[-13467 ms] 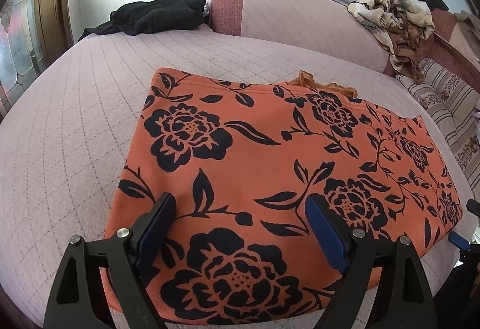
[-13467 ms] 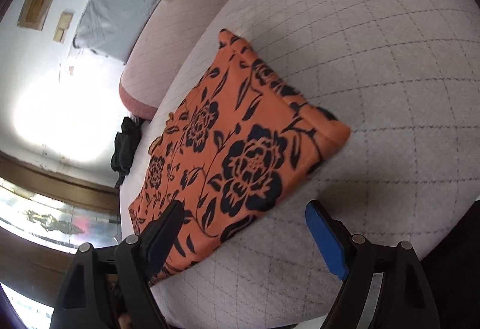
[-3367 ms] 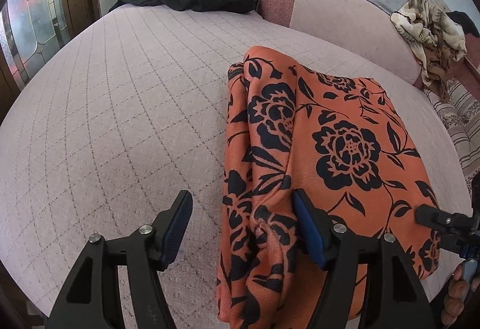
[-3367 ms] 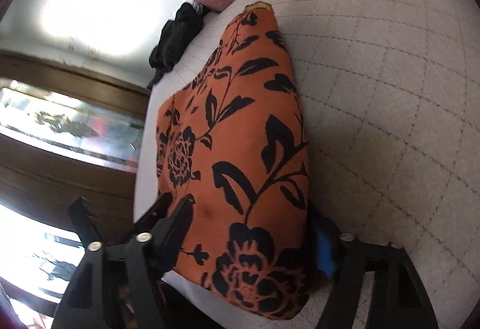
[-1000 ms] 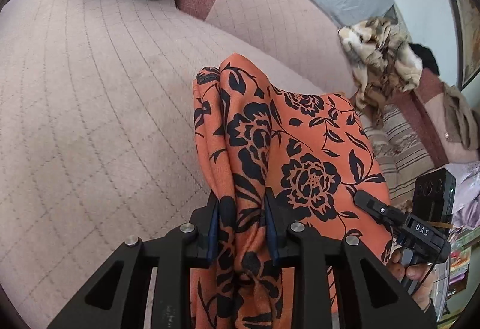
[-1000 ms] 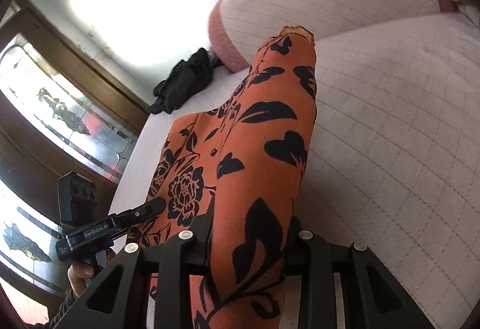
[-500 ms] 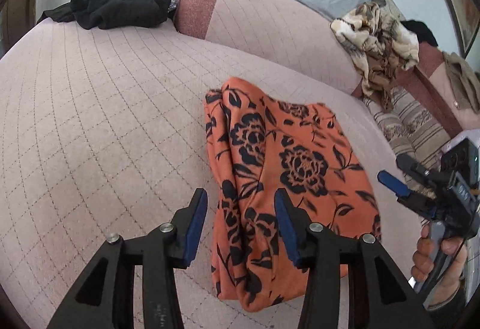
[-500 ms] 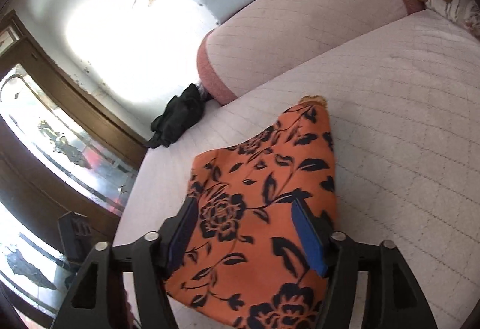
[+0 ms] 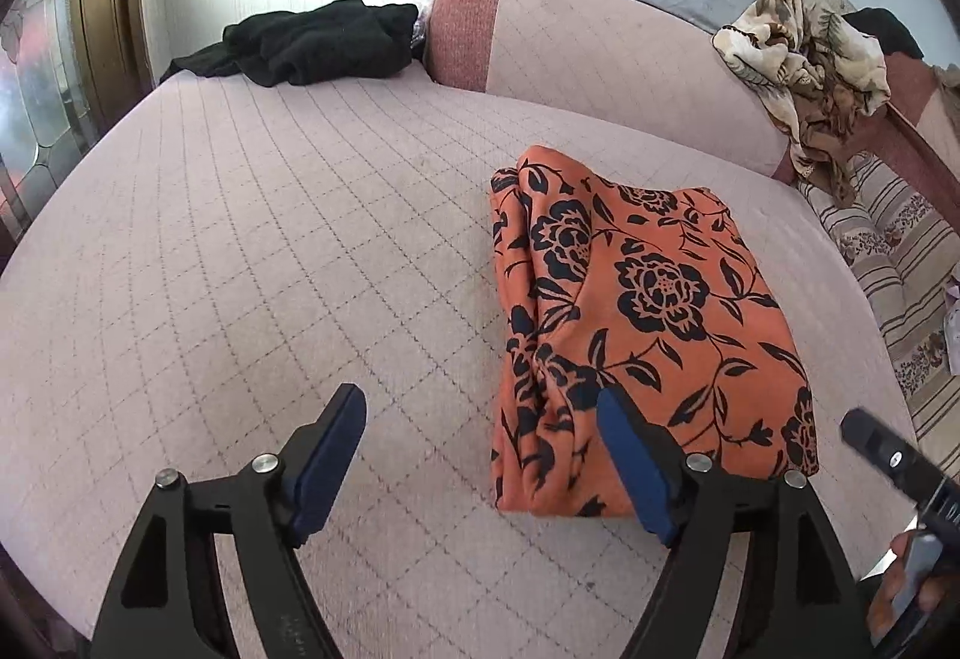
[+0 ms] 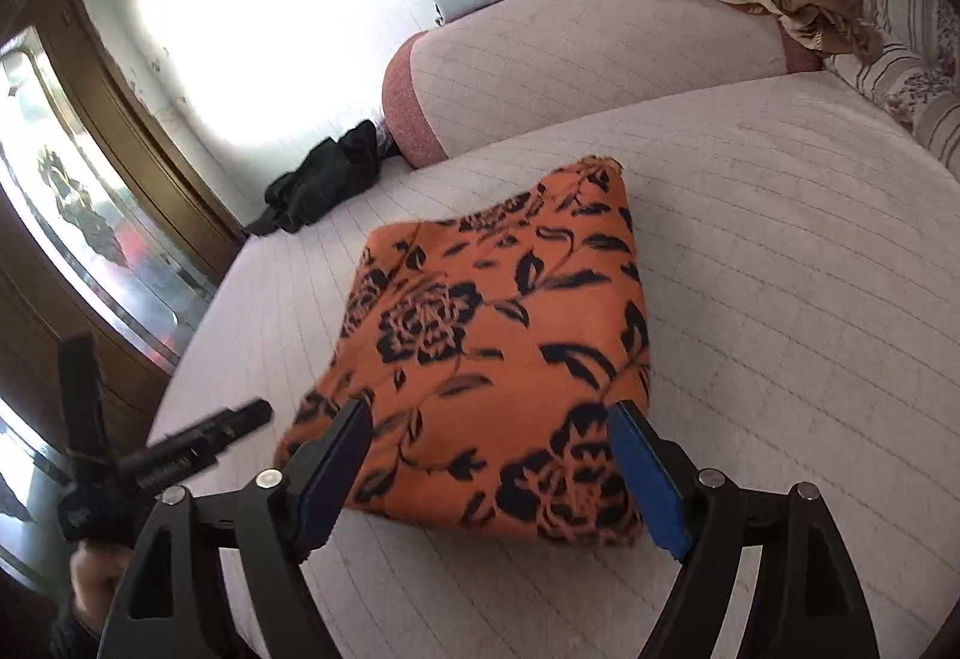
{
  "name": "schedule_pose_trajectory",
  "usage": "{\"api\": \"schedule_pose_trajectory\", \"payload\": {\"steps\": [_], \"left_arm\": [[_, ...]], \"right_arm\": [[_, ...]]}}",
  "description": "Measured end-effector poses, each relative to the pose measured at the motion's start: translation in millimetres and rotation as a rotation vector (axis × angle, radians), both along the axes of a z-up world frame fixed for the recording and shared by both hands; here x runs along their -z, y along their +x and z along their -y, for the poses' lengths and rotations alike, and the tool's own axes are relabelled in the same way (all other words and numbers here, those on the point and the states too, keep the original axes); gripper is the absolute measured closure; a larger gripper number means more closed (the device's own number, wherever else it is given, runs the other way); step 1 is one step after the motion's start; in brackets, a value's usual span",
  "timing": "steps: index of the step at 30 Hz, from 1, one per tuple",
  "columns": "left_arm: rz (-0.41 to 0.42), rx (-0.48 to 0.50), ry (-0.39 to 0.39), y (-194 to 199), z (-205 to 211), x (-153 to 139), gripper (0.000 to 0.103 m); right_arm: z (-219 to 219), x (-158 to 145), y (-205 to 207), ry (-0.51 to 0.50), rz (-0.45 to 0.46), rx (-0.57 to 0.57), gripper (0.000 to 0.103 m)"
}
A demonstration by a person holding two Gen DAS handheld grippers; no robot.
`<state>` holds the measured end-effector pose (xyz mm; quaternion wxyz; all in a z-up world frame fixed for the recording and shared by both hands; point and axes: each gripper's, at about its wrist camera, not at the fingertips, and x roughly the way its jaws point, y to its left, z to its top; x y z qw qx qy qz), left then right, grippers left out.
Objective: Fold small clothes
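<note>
Releasing was under way: the left gripper (image 9: 480,455) and right gripper (image 10: 489,473) were spread, jaws opening, nothing pinched. The folded orange garment (image 9: 636,323) lay toward the bed's (image 9: 240,269) right edge. Both were best withdrawn clear, leaving folds undisturbed.

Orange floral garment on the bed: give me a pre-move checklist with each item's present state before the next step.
1. Orange floral garment lies folded on the pink quilted bed: ok.
2. Left gripper free of cloth, jaws opening: ok.
3. Right gripper free of cloth, jaws opening, garment beyond them: ok.
4. Fold edges aligned: not ok, left edge bunched.
5. Black clothing apart from the garment: ok.
6. Underside layers flat: cannot tell.
</note>
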<state>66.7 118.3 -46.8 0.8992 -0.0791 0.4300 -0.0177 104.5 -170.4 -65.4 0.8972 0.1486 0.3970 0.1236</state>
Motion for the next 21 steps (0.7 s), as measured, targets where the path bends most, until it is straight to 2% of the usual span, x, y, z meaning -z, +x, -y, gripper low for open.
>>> {"api": "schedule_pose_trajectory", "payload": {"steps": [4,6,9,12,21], "left_arm": [[-0.007,0.007,0.027,-25,9,-5,0.021],[-0.004,0.011,0.043,-36,12,-8,0.021],[0.004,0.004,0.052,-51,16,-14,0.020],[0.018,-0.013,0.067,-61,22,-17,0.015],[0.033,-0.021,0.195,-74,42,-16,0.014]], "right_arm": [[-4,20,-33,-0.058,-0.073,0.055,0.018],[-6,21,-41,-0.094,-0.088,0.076,0.018],[-10,10,-54,-0.153,-0.058,0.093,0.013],[-14,4,-66,-0.188,-0.035,0.100,0.010],[-21,6,-80,-0.314,0.011,0.098,0.010]]}}
